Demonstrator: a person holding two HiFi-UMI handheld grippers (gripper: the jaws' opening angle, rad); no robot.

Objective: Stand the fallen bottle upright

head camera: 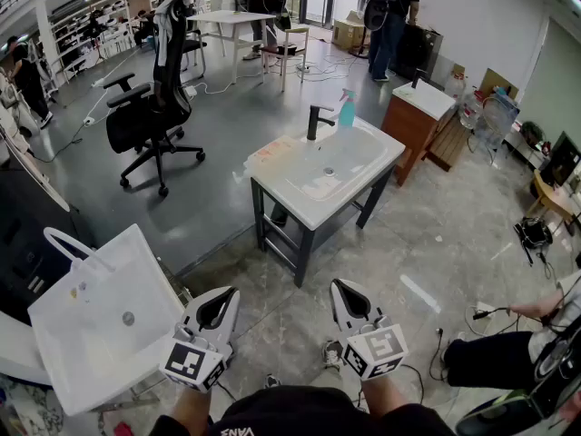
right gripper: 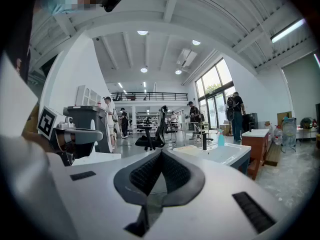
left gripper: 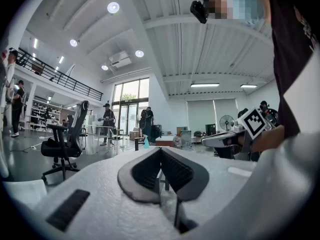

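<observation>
Grey floor (head camera: 227,198) is surrounding the white black-legged sink (head camera: 363,182); well before it, you're holding left gripper (head camera: 221,296) and right gripper (head camera: 343,288) closed, empty.

Floor (head camera: 272,312): passable ahead. Sink stand (head camera: 309,214): blocks centre. White basin (head camera: 95,343): just beside left gripper (head camera: 227,292). Office chair (head camera: 150,107): far left.

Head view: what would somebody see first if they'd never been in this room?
Probably the white sink standing alone mid-floor on a dark frame, with a blue spray bottle upright beside its black tap. Next come the left tongs and right tongs at the bottom edge, both shut and empty. A black office chair stands off to the left.
</observation>
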